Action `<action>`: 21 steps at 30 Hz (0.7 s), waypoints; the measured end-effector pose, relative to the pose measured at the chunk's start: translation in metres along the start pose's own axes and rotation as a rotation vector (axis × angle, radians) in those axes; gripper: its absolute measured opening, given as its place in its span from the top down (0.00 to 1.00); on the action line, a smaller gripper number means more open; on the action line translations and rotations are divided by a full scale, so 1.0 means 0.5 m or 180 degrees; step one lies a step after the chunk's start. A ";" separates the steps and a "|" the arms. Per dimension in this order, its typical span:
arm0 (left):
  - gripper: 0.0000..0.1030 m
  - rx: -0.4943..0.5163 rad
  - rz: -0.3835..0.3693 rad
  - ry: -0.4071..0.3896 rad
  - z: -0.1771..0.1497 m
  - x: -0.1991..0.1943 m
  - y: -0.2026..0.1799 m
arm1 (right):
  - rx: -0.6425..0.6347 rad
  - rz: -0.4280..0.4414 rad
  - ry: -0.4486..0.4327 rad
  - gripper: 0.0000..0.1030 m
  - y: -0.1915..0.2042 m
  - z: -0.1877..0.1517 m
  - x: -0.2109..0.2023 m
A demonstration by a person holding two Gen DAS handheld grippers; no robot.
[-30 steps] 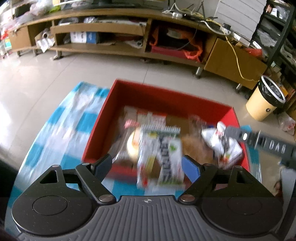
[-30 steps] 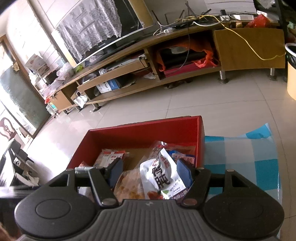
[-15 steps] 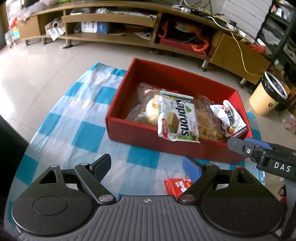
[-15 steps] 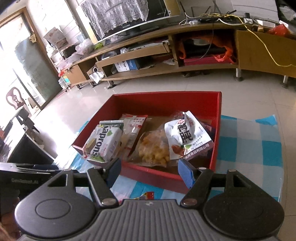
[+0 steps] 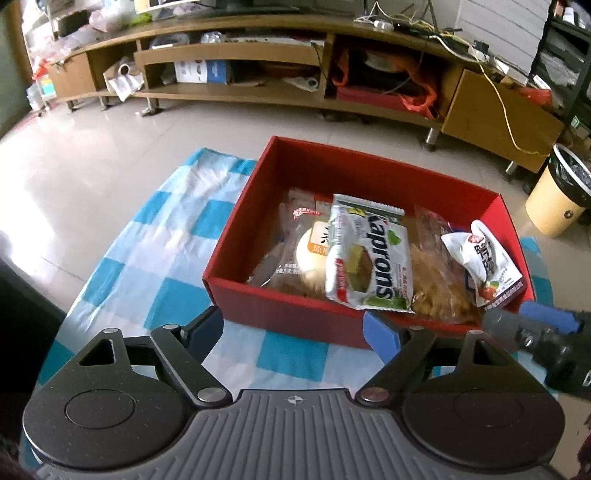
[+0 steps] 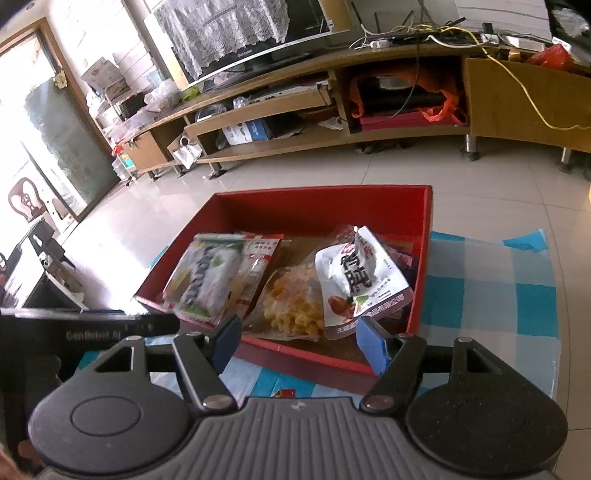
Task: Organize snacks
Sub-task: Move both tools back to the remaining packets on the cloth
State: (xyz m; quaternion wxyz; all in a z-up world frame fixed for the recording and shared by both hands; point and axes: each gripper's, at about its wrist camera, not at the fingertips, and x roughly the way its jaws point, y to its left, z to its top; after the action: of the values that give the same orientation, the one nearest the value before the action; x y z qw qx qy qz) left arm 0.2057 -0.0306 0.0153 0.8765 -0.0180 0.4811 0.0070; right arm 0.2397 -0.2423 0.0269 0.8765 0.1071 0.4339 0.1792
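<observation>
A red box [image 5: 280, 317] [image 6: 325, 206] sits on a blue-and-white checked cloth [image 5: 155, 243]. Inside lie a green-and-white wafer pack [image 5: 373, 262] [image 6: 207, 277], a clear-wrapped bun [image 5: 299, 251], a clear bag of yellow snacks [image 5: 436, 284] [image 6: 291, 302] and a white pouch [image 5: 487, 262] [image 6: 362, 280]. My left gripper [image 5: 293, 334] is open and empty, just in front of the box's near wall. My right gripper [image 6: 297, 341] is open and empty at the box's near edge; it also shows in the left wrist view [image 5: 535, 325]. A small red packet [image 6: 283, 393] peeks out on the cloth below it.
A long wooden TV cabinet [image 5: 295, 74] with cluttered shelves runs across the back over a tiled floor [image 5: 110, 147]. A yellow bin [image 5: 557, 199] stands at the far right. A television [image 6: 251, 33] sits on the cabinet.
Both grippers have let go of their packs, which now lie in the box, and have drawn back to its near edge. The left view then shifted a little closer.
</observation>
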 end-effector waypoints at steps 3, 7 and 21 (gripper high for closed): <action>0.15 0.0010 -0.0001 0.0009 -0.002 -0.002 0.001 | -0.0055 0.0034 0.0048 0.34 0.011 -0.004 0.003; 0.15 -0.0002 -0.0027 0.0031 -0.008 -0.014 0.015 | -0.0173 0.0068 0.0072 0.32 0.033 -0.013 -0.001; 0.14 -0.0285 0.0065 0.0377 -0.120 -0.051 0.114 | -0.0458 0.0247 0.0345 0.32 0.105 -0.062 0.005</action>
State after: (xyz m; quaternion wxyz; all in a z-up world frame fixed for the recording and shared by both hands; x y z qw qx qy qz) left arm 0.1399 0.0241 0.0033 0.8447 -0.0527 0.5315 0.0364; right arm 0.2045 -0.1925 0.0244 0.8496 0.0506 0.4622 0.2492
